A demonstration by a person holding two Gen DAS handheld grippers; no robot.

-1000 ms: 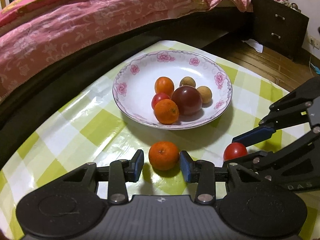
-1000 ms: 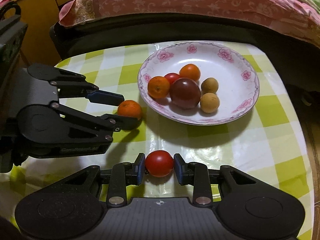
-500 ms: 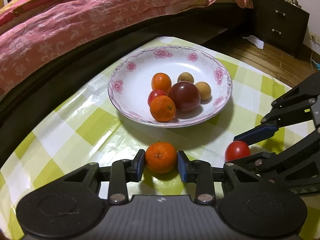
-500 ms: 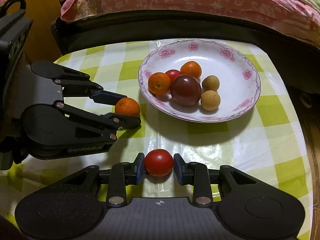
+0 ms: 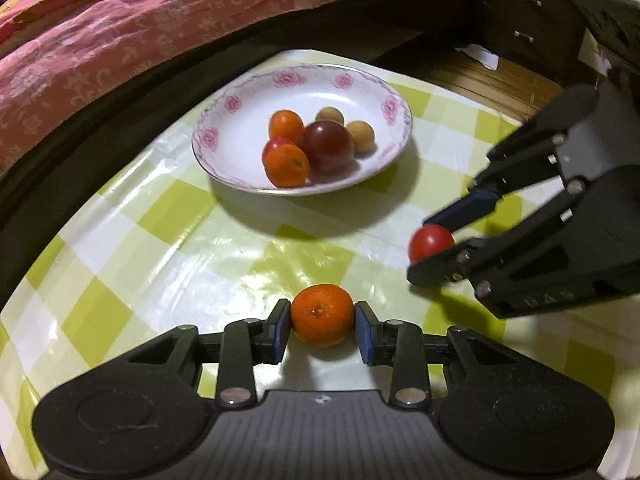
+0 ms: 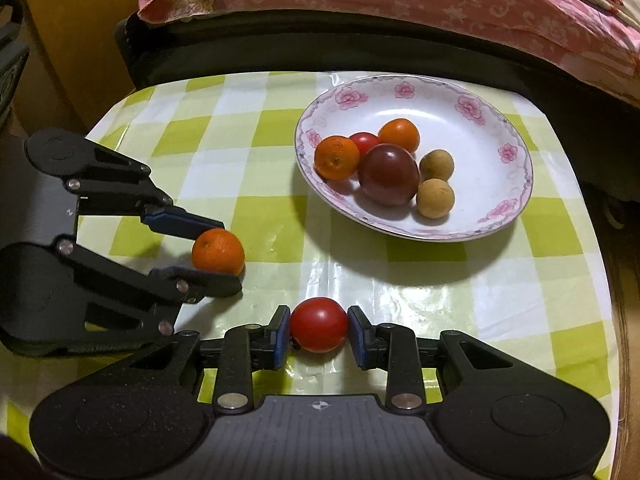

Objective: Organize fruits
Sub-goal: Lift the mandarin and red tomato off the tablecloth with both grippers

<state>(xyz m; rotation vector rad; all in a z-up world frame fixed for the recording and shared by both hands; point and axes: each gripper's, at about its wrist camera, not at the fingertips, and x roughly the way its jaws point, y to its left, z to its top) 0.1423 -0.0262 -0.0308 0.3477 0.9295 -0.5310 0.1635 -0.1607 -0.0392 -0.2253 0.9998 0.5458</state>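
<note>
My left gripper (image 5: 321, 326) is shut on a small orange mandarin (image 5: 322, 320), held above the green-checked tablecloth (image 5: 168, 216). My right gripper (image 6: 319, 332) is shut on a red tomato (image 6: 319, 324), also off the cloth. Each one shows in the other's view: the left gripper (image 6: 212, 252) with the mandarin (image 6: 218, 256), the right gripper (image 5: 444, 248) with the tomato (image 5: 431, 242). Ahead stands a white flowered plate (image 5: 240, 120) (image 6: 480, 120) holding several fruits: two oranges, a small red tomato, a dark plum (image 6: 388, 179) and two brown longans.
A bed with a pink flowered quilt (image 5: 120, 28) runs along the table's far side. A dark dresser (image 5: 528, 28) stands at the back right on a wooden floor. An orange wooden cabinet (image 6: 72, 40) is at the left in the right wrist view.
The left gripper closed on the mandarin and lifted it. Both grippers have risen and drawn back from the plate, each carrying its fruit.
</note>
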